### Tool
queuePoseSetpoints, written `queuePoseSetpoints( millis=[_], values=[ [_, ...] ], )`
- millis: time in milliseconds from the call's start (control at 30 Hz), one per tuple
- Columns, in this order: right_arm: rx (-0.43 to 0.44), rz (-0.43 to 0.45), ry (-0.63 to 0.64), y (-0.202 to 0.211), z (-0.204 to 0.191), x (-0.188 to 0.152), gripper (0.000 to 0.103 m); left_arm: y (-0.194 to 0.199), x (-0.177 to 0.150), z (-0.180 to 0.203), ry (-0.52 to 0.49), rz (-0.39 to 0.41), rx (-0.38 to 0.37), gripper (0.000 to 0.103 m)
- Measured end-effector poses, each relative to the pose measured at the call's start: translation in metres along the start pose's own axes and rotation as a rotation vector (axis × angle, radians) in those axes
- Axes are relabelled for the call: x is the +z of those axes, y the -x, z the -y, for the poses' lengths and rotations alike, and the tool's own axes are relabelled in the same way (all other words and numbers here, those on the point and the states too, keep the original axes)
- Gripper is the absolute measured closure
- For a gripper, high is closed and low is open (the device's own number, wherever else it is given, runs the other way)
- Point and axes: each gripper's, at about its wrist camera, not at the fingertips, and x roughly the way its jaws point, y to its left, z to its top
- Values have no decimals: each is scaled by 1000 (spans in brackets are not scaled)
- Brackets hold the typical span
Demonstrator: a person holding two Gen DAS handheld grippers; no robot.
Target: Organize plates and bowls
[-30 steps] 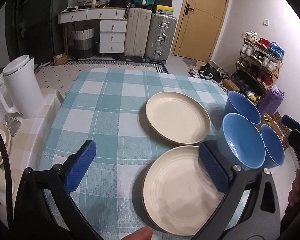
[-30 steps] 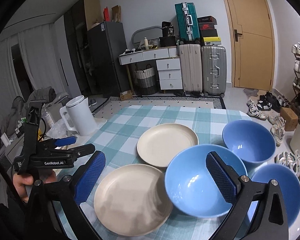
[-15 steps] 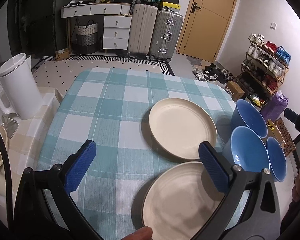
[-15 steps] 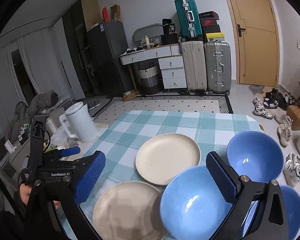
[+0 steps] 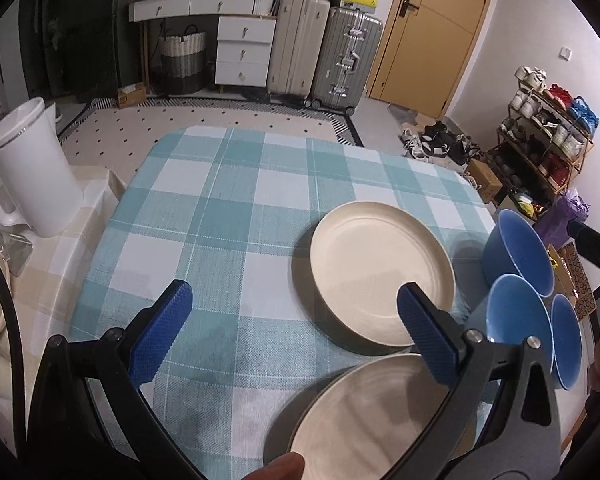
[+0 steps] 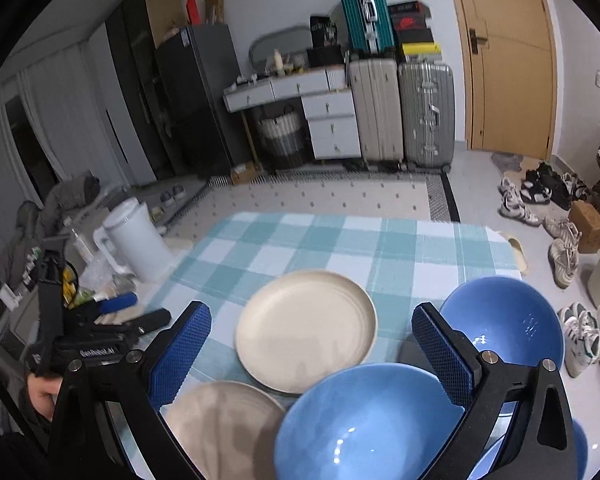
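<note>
Two cream plates and three blue bowls are sitting on the checked tablecloth [image 5: 228,216]. The far plate [image 5: 380,270] is lying flat toward the cloth's right side, and the near plate [image 5: 364,416] is lying just in front of it, close to the table's near edge. The bowls are clustering along the right edge: the far bowl [image 6: 508,316], the middle bowl [image 6: 364,420] just beside the near plate, and a third bowl [image 5: 566,344] (only a sliver of it is showing in the right wrist view). Whether the bowls are touching one another is hard to tell.

The left gripper [image 5: 288,324] is hovering above the cloth with its jaws spread wide, holding nothing. The right gripper [image 6: 312,350] is likewise gaping wide and empty, hanging over the plates and the middle bowl. A white kettle [image 5: 32,176] is standing off the cloth to the left.
</note>
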Motion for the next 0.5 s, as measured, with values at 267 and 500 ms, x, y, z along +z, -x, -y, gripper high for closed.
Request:
queuePoseSetpoints(
  millis=[267, 500],
  values=[
    [-27, -26, -41, -23, 24, 16, 1, -25, 12, -2, -2, -33, 1, 1],
    [-71, -91, -16, -50, 40, 44, 1, -45, 22, -7, 25, -63, 13, 1]
  ],
)
